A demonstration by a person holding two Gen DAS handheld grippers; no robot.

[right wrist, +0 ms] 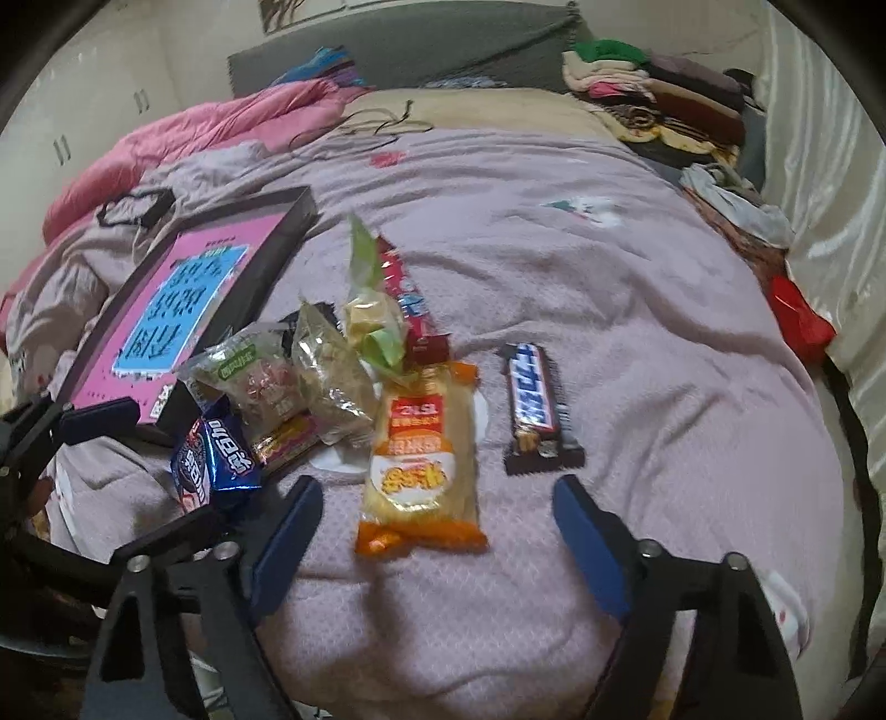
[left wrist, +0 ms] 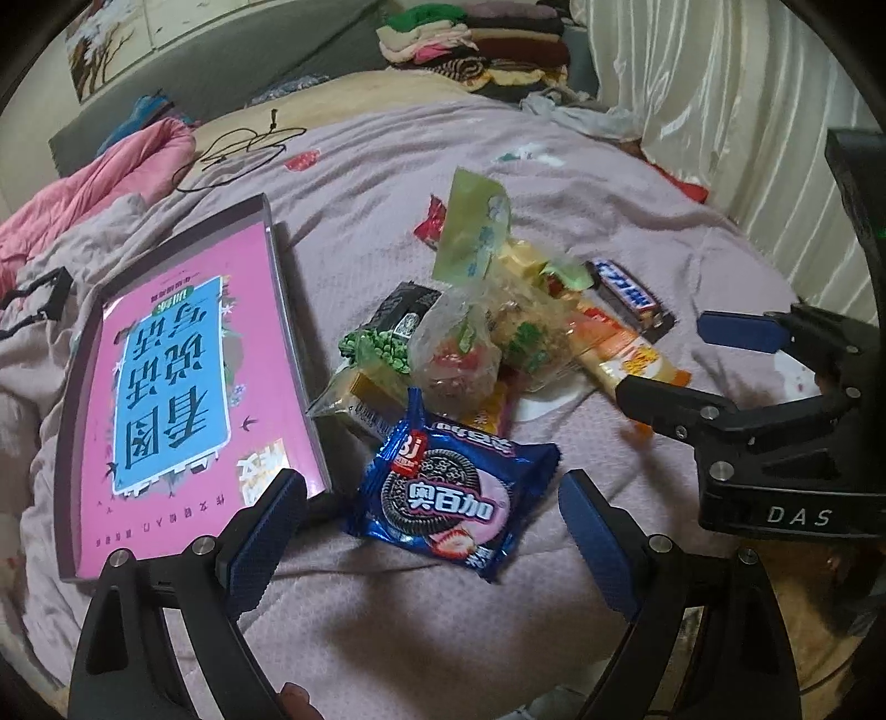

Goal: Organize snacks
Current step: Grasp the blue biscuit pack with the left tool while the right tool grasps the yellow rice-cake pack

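Note:
A pile of snacks lies on a lilac bedspread (left wrist: 554,183). A blue Oreo-style cookie pack (left wrist: 451,495) lies between the fingers of my open left gripper (left wrist: 432,509), untouched; it also shows in the right wrist view (right wrist: 213,462). An orange-and-white snack pack (right wrist: 423,459) lies ahead of my open right gripper (right wrist: 437,509). A Snickers bar (right wrist: 536,407) lies to its right. Clear bags (left wrist: 459,354), green peas (left wrist: 376,346) and a black pack (left wrist: 407,310) are heaped behind. A shallow box lined with a pink book cover (left wrist: 183,404) lies left of the pile, with no snacks in it.
A pink quilt (left wrist: 99,177) lies at the far left. A black cord (left wrist: 243,149) lies on the bed. Folded clothes (left wrist: 487,44) are stacked at the headboard. A white curtain (left wrist: 720,111) hangs at the right. A red item (right wrist: 800,315) sits at the bed's right edge.

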